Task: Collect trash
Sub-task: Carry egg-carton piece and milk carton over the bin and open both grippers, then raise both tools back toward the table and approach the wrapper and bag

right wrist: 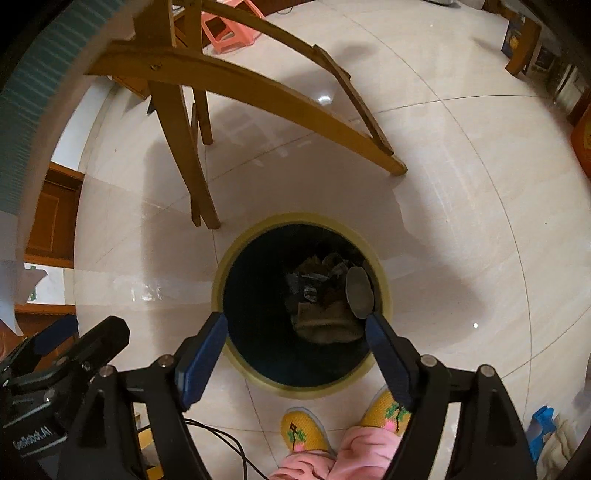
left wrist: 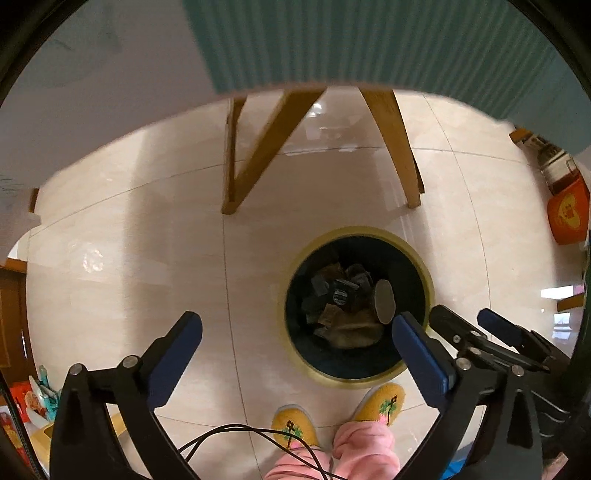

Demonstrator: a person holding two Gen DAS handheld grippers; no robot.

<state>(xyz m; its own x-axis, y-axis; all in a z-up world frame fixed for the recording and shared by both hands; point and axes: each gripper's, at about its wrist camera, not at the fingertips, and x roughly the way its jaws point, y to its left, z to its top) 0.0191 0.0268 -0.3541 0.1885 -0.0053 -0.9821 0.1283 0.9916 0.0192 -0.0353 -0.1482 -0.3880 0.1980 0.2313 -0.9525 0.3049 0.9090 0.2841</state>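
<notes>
A round trash bin (left wrist: 354, 232) with a yellow rim and a dark inside stands on the tiled floor. It holds crumpled brown and grey trash (left wrist: 340, 295). A grey oval disc (left wrist: 384, 301) stands near its right wall. My left gripper (left wrist: 297, 321) points down beside the bin's left rim, open with nothing between its blue pads. The right gripper (left wrist: 469, 317) shows at the right. In the right wrist view my right gripper (right wrist: 295, 321) hangs open and empty over the bin (right wrist: 299, 218), above the trash (right wrist: 321, 295) and disc (right wrist: 358, 297). The left gripper (right wrist: 86, 330) sits at lower left.
Wooden table legs (left wrist: 266, 147) stand just behind the bin. A pink stool (right wrist: 229, 26) is farther back and an orange box (left wrist: 569, 214) at the right. A person's yellow slippers (left wrist: 380, 402) and pink trouser legs (left wrist: 362, 446) are beside the bin's near rim. A black cable (left wrist: 236, 432) hangs below.
</notes>
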